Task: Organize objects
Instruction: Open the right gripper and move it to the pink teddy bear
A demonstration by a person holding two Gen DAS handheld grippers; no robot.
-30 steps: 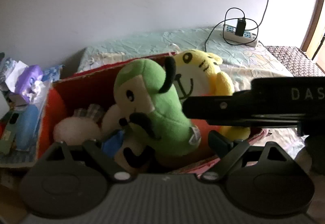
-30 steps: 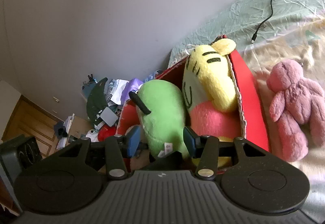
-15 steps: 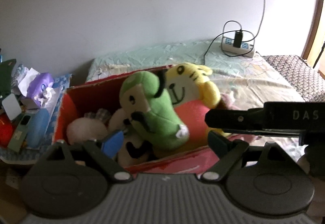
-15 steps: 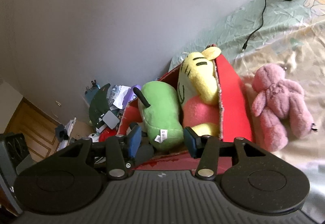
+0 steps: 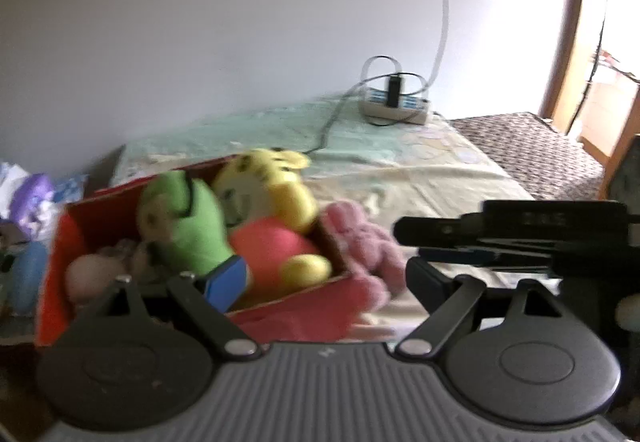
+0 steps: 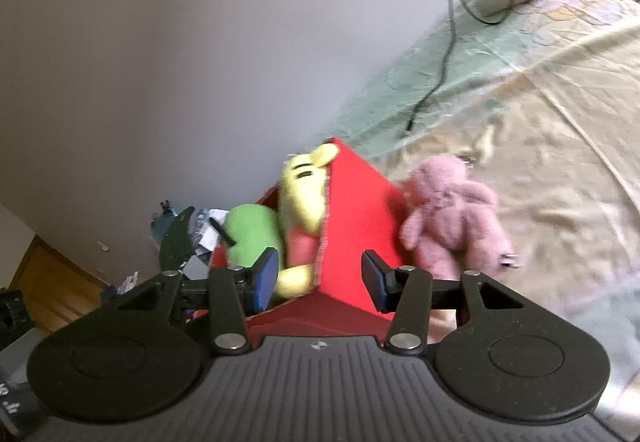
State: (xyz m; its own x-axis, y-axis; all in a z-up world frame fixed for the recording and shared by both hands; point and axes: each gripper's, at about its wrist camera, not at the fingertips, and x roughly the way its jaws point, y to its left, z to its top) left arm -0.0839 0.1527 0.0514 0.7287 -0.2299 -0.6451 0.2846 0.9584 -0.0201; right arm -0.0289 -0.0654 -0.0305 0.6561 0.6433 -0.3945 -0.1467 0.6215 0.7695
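Your left tool (image 5: pixel 326 282) points forward and downward, its two black fingers spread well apart with nothing between them; the jaws have just been closing a little, yet a wide gap remains. The blue pad (image 5: pixel 224 284) of one finger faces inward, and the other finger (image 5: pixel 430 282) shows dark. Your right tool (image 6: pixel 318 278) also tilts downward, less steeply, with its jaws standing partly apart and empty, neither blue pad (image 6: pixel 267 276) pressing on anything. In the left wrist view the right tool's black body crosses the right side, level and side-on, just above the left tool's right finger.
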